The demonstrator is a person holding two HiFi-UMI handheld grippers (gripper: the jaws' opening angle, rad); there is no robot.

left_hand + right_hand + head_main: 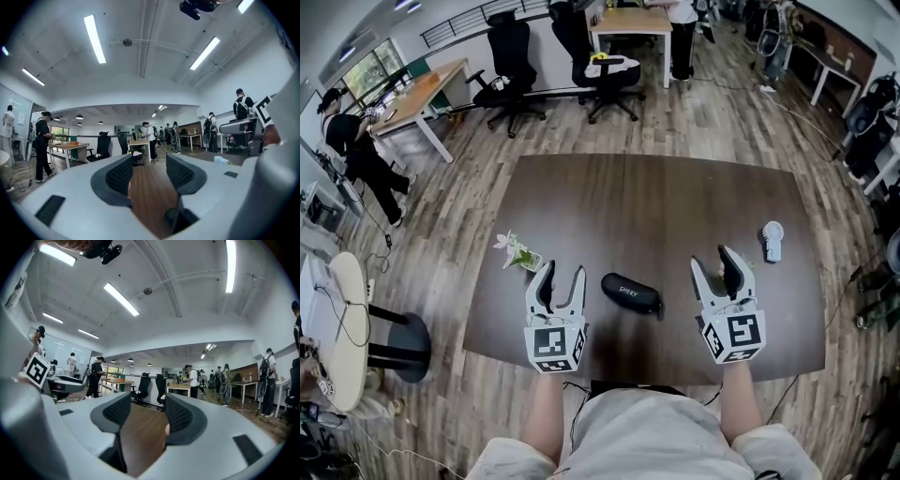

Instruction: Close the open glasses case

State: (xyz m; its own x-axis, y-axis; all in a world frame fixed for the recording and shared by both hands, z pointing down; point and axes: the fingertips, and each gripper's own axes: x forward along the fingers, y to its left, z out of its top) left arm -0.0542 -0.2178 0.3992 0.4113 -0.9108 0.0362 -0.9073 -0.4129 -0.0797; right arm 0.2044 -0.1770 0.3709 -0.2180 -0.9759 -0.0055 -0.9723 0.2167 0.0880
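On the bench (675, 197), a black glasses case (631, 293) lies between the left gripper (562, 274) and right gripper (714, 261), whose fingers are released and empty, seemingly flanking it for reach.

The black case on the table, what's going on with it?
A person holds a gripper in each hand over the table. The left gripper and right gripper are both open and empty, one on each side of the case. Nothing touches the case, and it looks shut already.
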